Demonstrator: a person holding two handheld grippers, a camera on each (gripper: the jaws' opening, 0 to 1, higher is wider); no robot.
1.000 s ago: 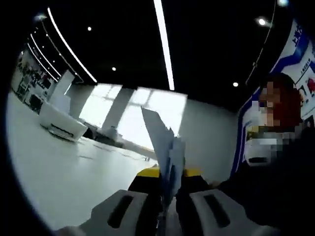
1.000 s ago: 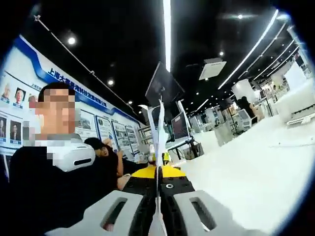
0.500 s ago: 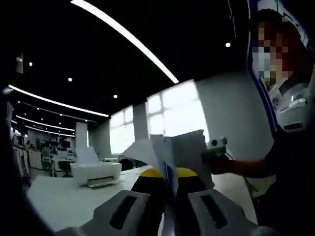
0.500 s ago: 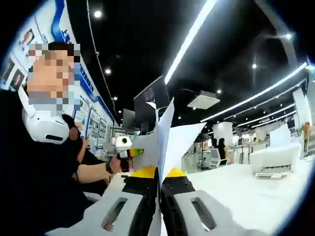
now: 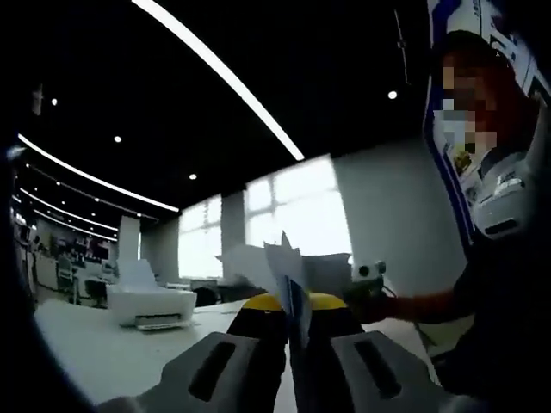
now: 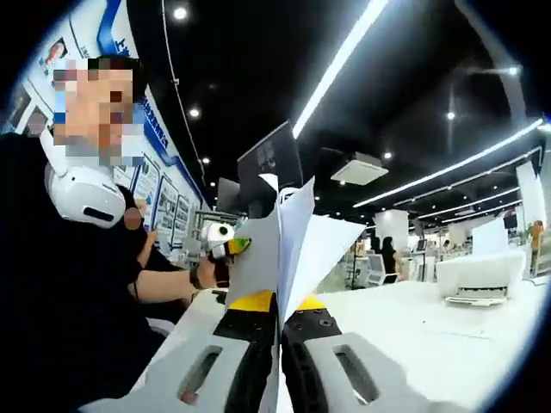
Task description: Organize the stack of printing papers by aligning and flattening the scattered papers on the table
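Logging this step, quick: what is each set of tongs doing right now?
Left tongs: shut on the papers.
Right tongs: shut on the papers.

White printer (image 5: 148,303) on the table (image 5: 103,353), seen again at far right (image 6: 482,277) of the right gripper view. Dark monitor (image 6: 271,163) hanging overhead, ceiling projector (image 6: 363,168) near it. Long light strips (image 5: 219,76) across the black ceiling. Bright windows (image 5: 293,211) behind. Posters (image 6: 168,215) along the blue-trimmed wall.
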